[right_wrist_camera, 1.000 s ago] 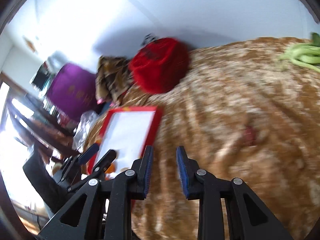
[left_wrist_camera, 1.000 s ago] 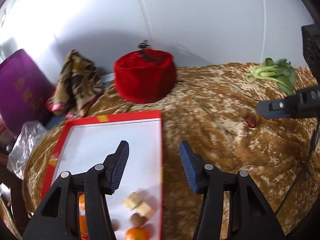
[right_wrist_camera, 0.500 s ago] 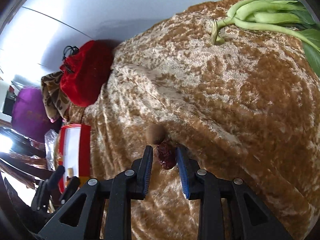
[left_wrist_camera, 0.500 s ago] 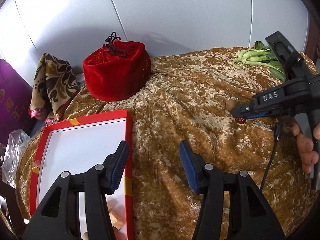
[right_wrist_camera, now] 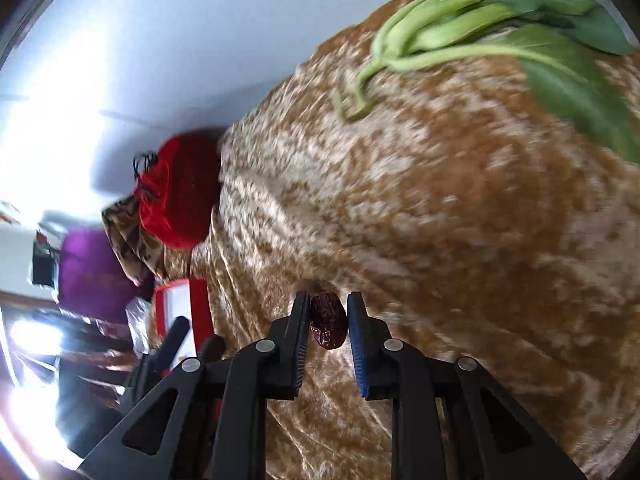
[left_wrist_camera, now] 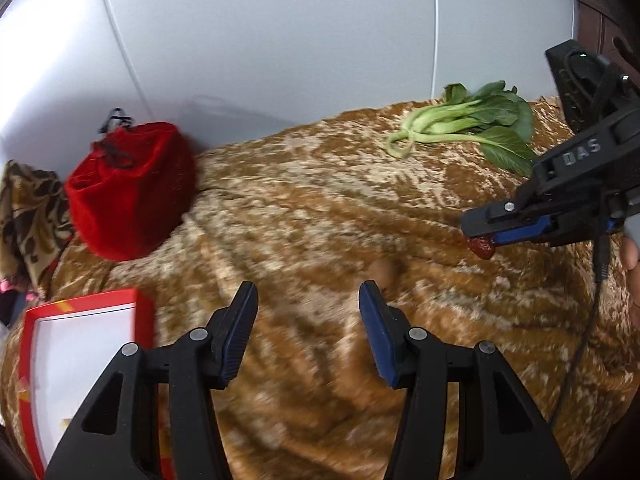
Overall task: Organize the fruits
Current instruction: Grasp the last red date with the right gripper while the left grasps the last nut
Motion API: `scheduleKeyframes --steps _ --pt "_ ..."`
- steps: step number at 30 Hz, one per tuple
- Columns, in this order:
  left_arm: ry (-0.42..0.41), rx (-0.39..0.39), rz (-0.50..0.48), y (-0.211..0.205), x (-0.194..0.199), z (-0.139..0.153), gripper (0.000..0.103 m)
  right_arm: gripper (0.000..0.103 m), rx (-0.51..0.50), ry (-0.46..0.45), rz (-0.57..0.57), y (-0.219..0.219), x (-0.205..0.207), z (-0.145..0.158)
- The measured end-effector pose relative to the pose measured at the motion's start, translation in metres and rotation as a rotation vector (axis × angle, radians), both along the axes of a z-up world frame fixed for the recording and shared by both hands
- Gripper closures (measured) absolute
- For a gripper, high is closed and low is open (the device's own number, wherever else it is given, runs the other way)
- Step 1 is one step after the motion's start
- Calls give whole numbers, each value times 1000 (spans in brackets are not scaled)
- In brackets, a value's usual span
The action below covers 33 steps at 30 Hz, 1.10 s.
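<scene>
My right gripper (right_wrist_camera: 328, 328) is shut on a dark red wrinkled date (right_wrist_camera: 328, 326) and holds it just above the golden velvet cloth. In the left wrist view the right gripper (left_wrist_camera: 478, 232) comes in from the right with the date (left_wrist_camera: 482, 247) hanging under its tips. A small round brown fruit (left_wrist_camera: 382, 270) lies on the cloth beyond my left gripper's right finger. My left gripper (left_wrist_camera: 308, 320) is open and empty above the cloth. The red-rimmed white tray (left_wrist_camera: 80, 344) lies at the lower left; it also shows in the right wrist view (right_wrist_camera: 180, 308).
A red velvet drawstring pouch (left_wrist_camera: 128, 188) stands at the back left, also in the right wrist view (right_wrist_camera: 178, 196). Green bok choy (left_wrist_camera: 476, 124) lies at the back right and close ahead in the right wrist view (right_wrist_camera: 500, 28). A patterned cloth (left_wrist_camera: 24, 216) hangs at the left edge.
My right gripper has closed on the date and lifted it slightly. My left gripper has swung right, away from the tray and toward the brown fruit.
</scene>
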<state>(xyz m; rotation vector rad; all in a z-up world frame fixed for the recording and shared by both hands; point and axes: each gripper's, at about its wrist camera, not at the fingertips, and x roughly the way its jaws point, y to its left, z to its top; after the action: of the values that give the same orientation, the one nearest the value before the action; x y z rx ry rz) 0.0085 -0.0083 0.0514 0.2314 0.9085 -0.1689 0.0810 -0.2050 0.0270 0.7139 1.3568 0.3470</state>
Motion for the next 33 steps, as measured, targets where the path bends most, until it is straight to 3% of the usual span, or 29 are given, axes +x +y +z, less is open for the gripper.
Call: scheduleKeyframes --steps 6,14,18,27,33 --pt "49 -68 -29 -19 12 -13 52 84 2 23 -37 -25 -1 0" --pt "72 -48 -59 -29 17 -25 53 84 8 22 -14 -17 -2 0" --pt "89 -55 -77 -32 20 -30 64 84 0 31 -11 -12 -2 -3" --pt "115 -71 -80 -33 26 -38 70 84 -7 32 -19 -9 -3 -6" --pt "123 -77 -71 -33 32 -43 83 84 -7 35 -12 -7 -3 -7"
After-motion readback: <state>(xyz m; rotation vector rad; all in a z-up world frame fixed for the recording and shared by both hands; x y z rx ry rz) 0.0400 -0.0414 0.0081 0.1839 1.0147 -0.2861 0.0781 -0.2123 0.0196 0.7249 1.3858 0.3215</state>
